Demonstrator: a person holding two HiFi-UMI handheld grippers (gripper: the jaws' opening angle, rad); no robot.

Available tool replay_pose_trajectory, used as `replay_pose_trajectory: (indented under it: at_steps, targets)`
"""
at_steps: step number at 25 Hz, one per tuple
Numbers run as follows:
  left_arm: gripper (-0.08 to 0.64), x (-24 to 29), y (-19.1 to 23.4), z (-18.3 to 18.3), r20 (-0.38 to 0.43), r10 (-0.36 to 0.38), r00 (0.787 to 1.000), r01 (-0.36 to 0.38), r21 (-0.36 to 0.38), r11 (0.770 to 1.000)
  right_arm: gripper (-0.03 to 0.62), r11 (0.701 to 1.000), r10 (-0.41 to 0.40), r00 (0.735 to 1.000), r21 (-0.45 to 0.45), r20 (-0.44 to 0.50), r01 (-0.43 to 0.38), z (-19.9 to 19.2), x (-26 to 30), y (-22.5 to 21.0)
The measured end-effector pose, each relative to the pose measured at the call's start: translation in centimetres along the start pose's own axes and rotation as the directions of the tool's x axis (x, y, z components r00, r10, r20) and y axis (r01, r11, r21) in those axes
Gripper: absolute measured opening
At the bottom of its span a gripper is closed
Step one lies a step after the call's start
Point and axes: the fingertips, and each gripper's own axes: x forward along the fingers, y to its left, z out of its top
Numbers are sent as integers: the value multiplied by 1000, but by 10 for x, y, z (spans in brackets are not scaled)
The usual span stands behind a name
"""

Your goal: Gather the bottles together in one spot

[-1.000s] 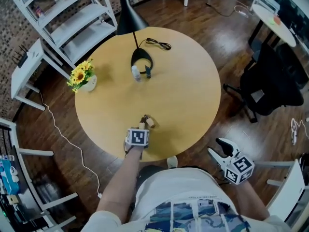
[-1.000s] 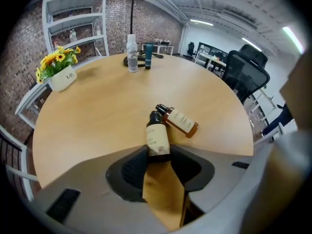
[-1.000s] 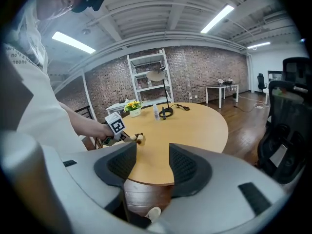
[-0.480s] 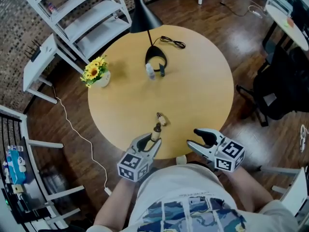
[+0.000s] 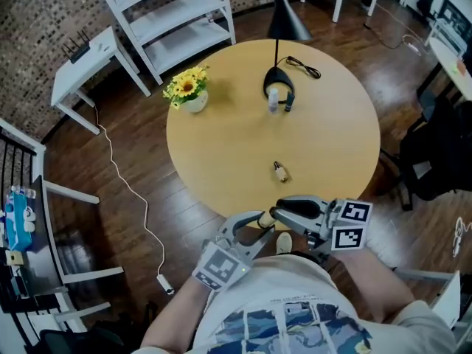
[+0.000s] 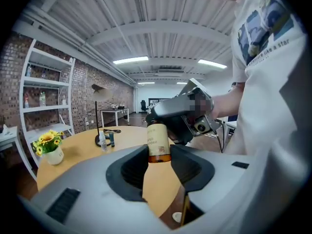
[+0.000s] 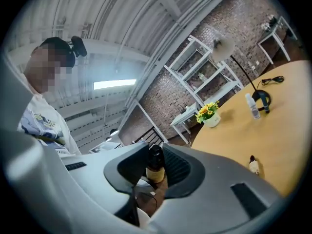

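Observation:
A small amber bottle (image 6: 157, 145) with a cream label and a black cap (image 7: 155, 155) is held in the air off the table's near edge. My left gripper (image 5: 254, 224) is shut on its body, with the jaws either side of it in the left gripper view. My right gripper (image 5: 279, 212) meets it from the right; its jaws have just been closing and now press on the cap. Another small bottle (image 5: 279, 171) lies on the round wooden table (image 5: 221, 161). A white bottle (image 5: 273, 98) and a blue one (image 5: 287, 103) stand at the lamp's base.
A black lamp (image 5: 279, 80) with its cord stands at the table's far side. A white pot of yellow flowers (image 5: 188, 91) sits at the far left. White shelves (image 5: 177, 13), a white side table (image 5: 85, 54) and a dark chair (image 5: 435, 161) surround the table.
The left gripper lifted the amber bottle off the table toward the body. The right gripper swung in from the right and closed on the bottle's cap. The other small bottle stayed put.

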Motion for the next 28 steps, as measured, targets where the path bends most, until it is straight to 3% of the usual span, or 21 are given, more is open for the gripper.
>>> replay_pose_trajectory:
  at_steps: [4, 8, 13, 16, 22, 28]
  targets:
    - [141, -43, 0, -17, 21, -27, 999, 28, -66, 997, 64, 998, -37, 999, -55, -17, 36, -19, 30, 28]
    - [144, -88, 2, -43, 10, -75, 997, 76, -196, 978, 64, 978, -151, 988, -150, -16, 147, -31, 32, 43]
    - [144, -142, 22, -92, -90, -21, 996, -5, -284, 959, 64, 900, -345, 937, -298, -45, 318, -45, 15, 39]
    - [144, -157, 28, -111, -111, -11, 994, -30, -361, 932, 64, 855, -433, 900, -342, -57, 390, -50, 6, 28]
    - [144, -152, 43, -115, -113, -18, 993, -34, -444, 896, 64, 812, -488, 868, -411, -86, 415, -25, 5, -3]
    - [144, -126, 80, -108, -130, 32, 991, -90, -475, 875, 64, 779, -491, 868, -485, -76, 398, 27, 16, -74]
